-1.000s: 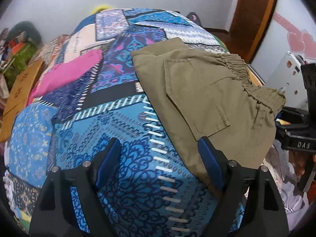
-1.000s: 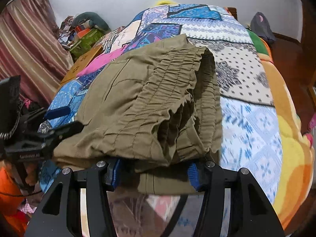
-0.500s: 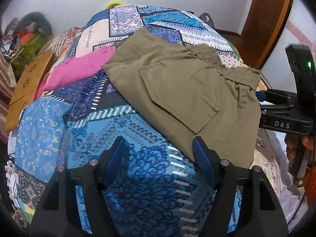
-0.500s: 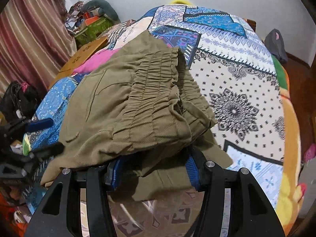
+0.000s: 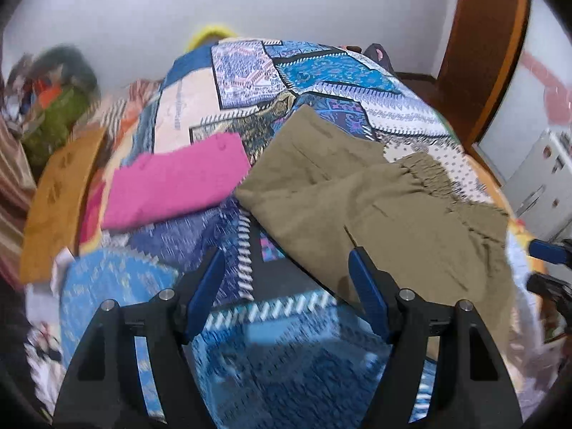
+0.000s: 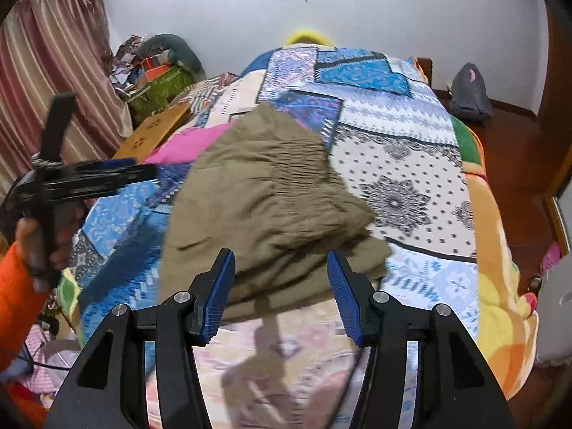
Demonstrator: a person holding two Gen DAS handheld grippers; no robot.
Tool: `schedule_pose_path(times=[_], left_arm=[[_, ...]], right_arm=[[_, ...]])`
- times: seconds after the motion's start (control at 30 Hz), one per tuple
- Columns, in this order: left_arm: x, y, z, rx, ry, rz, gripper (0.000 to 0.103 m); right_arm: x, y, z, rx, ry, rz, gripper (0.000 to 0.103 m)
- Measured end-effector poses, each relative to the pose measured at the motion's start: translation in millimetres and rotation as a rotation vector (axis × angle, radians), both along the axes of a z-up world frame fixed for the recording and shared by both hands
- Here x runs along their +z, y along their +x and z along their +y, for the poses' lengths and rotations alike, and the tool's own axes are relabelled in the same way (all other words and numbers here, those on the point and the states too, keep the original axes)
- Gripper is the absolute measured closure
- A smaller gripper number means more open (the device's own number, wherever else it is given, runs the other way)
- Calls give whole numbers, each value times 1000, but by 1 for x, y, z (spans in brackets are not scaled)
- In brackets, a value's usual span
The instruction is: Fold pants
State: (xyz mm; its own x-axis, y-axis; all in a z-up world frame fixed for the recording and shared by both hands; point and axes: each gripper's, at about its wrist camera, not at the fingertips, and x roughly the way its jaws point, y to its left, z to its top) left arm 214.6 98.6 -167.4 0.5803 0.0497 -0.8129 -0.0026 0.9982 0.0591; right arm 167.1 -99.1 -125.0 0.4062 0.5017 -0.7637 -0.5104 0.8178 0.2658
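Centre of both frames: pants (image 5: 375, 211) lie bunched on the quilt (image 5: 321, 78), olive, roughly folded.

Left view: pants fill the centre-right. Elastic waistband (image 5: 432, 175) sits at right of frame, a leg end points to upper centre. My left gripper (image 5: 287, 282) is at lower centre, jaws spread wide, holding nothing. The right finger's blue pad (image 5: 368, 296) overlaps the near pants edge in frame; can't tell if it touches. Pink cloth (image 5: 175, 186) lies just left of the pants, edges close or touching. Wooden board (image 5: 57, 207) at far left. Frame is motion-blurred, mostly in the lower half.

Right view: pants (image 6: 264, 207) sit centre, gathered waistband (image 6: 271, 157) facing up, rumpled layers piled on each other. My right gripper (image 6: 280, 293) is at lower centre, jaws released and wide apart, nothing between the pads. The near pants edge lies just beyond the fingertips. Left gripper (image 6: 136, 171) enters from the left edge, held in a hand (image 6: 39, 239) with an orange sleeve, tips near the left pants edge. Quilt (image 6: 404, 164) is bare to the right of the pants. Curtain (image 6: 46, 71) at upper left, dark bag (image 6: 468, 93) on the floor at upper right.
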Motion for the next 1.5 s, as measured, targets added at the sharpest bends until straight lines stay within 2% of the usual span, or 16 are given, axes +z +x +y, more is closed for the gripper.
schedule_pose_path(times=[0.1, 0.23, 0.43, 0.63, 0.7, 0.83, 1.0, 1.07, 1.1, 1.2, 1.5], left_arm=[[-8, 3, -5, -29, 13, 10, 32], [-16, 1, -3, -47, 28, 19, 32], [-24, 7, 16, -6, 2, 55, 32], [-26, 26, 17, -10, 3, 71, 31], [-30, 38, 14, -24, -7, 85, 31], [-43, 70, 9, -26, 22, 104, 31], [-68, 108, 18, 6, 17, 140, 31], [-79, 115, 19, 11, 48, 156, 35], [-85, 117, 20, 16, 67, 169, 37], [-94, 110, 28, 18, 38, 168, 36], [-87, 83, 39, 102, -13, 153, 36]], right_arm=[[-6, -8, 23, 6, -11, -11, 37], [-33, -11, 49, 67, -104, 15, 36], [-47, 7, 27, 81, -102, 63, 36], [-56, 31, -2, 88, -113, 99, 37], [-58, 40, -8, 77, -126, 99, 37], [-70, 62, -27, 40, -127, 122, 38], [-77, 78, -36, 33, -140, 113, 38], [-81, 87, -37, 32, -148, 108, 38], [-83, 93, -37, 29, -151, 108, 38], [-90, 112, -38, 26, -165, 103, 38], [-111, 161, -20, 38, -221, 67, 41]])
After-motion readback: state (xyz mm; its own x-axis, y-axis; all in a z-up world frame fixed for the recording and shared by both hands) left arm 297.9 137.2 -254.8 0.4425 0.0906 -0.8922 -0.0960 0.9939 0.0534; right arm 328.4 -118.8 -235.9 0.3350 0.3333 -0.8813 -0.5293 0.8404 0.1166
